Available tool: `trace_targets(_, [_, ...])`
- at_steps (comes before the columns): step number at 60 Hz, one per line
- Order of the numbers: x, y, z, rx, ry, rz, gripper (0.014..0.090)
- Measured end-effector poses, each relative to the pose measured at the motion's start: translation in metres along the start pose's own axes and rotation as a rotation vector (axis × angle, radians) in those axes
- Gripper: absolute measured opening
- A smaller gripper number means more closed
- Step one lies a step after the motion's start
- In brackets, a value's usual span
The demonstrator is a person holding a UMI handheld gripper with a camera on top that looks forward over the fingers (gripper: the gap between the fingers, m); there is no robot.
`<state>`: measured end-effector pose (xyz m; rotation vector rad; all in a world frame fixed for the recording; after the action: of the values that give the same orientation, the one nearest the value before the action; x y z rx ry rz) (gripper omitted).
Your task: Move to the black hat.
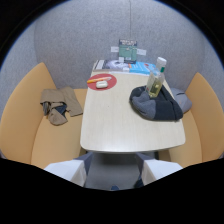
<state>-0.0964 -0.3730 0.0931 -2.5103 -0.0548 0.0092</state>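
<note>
The pale two-finger gripper [106, 172] at lower centre is spread, holding nothing. The soft black-and-grey hat [156, 104] lies ahead and right on the pale oval table [120, 120], under a clear bottle [155, 82].

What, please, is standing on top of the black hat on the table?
A clear bottle with yellowish liquid stands at the black hat's far edge. Whether its base rests on the hat or the table is hidden.

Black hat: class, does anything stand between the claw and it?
Nothing visible blocks the way. The open claw sits off the table's near edge; bare table lies ahead. The black hat rests on the far right, a clear bottle standing at its far side.
</note>
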Motion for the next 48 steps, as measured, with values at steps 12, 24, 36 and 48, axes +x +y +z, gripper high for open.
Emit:
trace_targets(12, [0.007, 0.003, 0.001, -0.001, -0.019, -0.007, 0.0874])
trace_targets(24, [0.064, 0.008, 0.009, 0.017, 0.018, -0.031, 0.0874])
trace_targets(36, [0.138, 0.020, 0.016, 0.002, 0.069, -0.022, 0.0875])
trace_targets(48, [0.187, 0.005, 0.036, 0.032, 0.068, -0.011, 0.0875])
